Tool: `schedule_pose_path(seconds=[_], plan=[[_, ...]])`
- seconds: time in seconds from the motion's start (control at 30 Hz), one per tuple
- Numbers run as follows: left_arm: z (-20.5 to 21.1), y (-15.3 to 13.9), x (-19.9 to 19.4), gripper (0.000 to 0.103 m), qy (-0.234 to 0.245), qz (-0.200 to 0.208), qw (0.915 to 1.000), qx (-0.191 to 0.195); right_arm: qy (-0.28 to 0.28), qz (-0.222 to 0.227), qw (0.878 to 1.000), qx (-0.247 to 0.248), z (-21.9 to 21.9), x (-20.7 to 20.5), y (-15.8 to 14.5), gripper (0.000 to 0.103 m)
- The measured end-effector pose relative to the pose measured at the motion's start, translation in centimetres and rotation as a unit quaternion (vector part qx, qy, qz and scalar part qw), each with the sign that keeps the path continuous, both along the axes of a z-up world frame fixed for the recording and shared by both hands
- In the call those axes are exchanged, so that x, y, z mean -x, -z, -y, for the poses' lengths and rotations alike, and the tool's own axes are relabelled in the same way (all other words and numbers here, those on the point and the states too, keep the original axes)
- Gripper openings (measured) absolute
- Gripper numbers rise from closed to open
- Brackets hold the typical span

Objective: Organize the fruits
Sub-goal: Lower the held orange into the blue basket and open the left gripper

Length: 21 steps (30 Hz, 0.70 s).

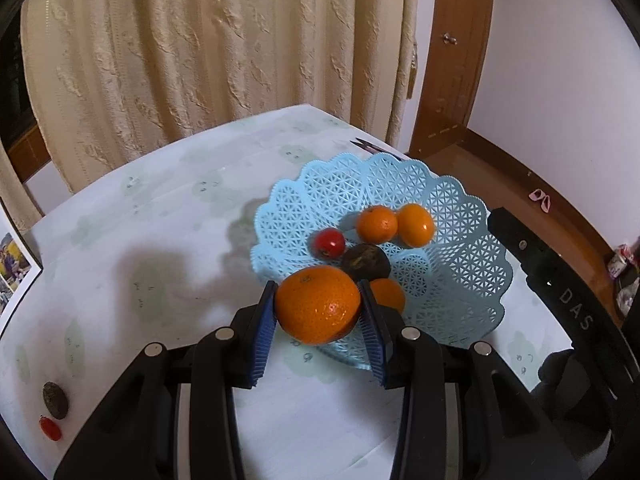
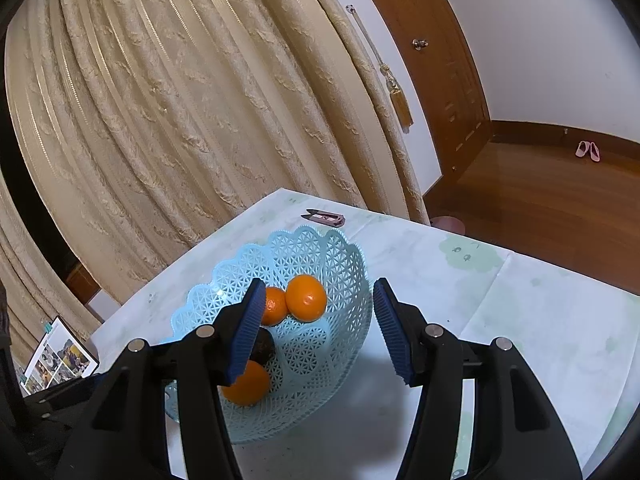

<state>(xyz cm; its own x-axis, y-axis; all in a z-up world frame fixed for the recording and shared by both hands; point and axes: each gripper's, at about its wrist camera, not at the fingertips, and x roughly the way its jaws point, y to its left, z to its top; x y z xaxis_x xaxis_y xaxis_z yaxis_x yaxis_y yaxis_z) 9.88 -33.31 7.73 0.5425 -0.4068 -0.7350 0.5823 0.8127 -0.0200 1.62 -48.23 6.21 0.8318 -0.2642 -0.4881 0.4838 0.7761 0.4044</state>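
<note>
While your left gripper point(image 1: 318, 312) has its blue pads point(image 1: 265, 334) clamped on a big orange point(image 1: 318, 304), that orange hangs over the near rim of the basket point(image 1: 452, 280), not yet down among the other fruit. Inside the basket you have two smaller oranges point(image 1: 377, 223) side by side toward the far wall, touching each other, a red fruit point(image 1: 329, 242) just left of them, a dark fruit point(image 1: 366, 263) at the centre, and another orange point(image 1: 387, 295) on the near side, partly hidden behind your right-hand pad.

Your right gripper point(image 2: 316, 332) hovers above the basket point(image 2: 344, 280) with its fingers point(image 2: 394, 334) spread wide and nothing between them. Through that gap you see the two small oranges point(image 2: 306, 298) against the far wall, the dark fruit point(image 2: 263, 347) nearer, and an orange point(image 2: 247, 386) at the near edge, both half covered by the left finger.

Well left of the basket, at the near table point(image 1: 160, 240) edge, a second dark fruit point(image 1: 55, 400) and a small red fruit point(image 1: 50, 429) lie touching. Beyond the basket's far rim, a pair of snips point(image 2: 323, 218) lies on the table point(image 2: 520, 312). A photo sheet point(image 2: 56, 356) sits far to the basket's left.
</note>
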Motion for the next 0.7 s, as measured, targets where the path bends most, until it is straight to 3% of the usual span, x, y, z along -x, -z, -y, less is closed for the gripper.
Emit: schedule_pose_path(seconds=[0.13, 0.17, 0.3, 0.7], plan=[[0.3, 0.2, 0.0, 0.04, 0.001, 0.002, 1.0, -0.003, 0.001, 0.0, 1.0, -0.002, 0.0, -0.1, 0.0, 0.059], [0.3, 0.2, 0.0, 0.041, 0.0, 0.004, 1.0, -0.002, 0.002, 0.001, 1.0, -0.002, 0.0, 0.0, 0.0, 0.064], [0.0, -0.4, 0.2, 0.056, -0.003, 0.02, 0.9998, 0.003, 0.01, 0.006, 1.0, -0.001, 0.1, 0.3, -0.1, 0.067], [-1.7, -1.5, 0.9, 0.07, -0.024, 0.051, 0.9984, -0.004, 0.012, 0.002, 1.0, 0.008, -0.3, 0.3, -0.2, 0.067]])
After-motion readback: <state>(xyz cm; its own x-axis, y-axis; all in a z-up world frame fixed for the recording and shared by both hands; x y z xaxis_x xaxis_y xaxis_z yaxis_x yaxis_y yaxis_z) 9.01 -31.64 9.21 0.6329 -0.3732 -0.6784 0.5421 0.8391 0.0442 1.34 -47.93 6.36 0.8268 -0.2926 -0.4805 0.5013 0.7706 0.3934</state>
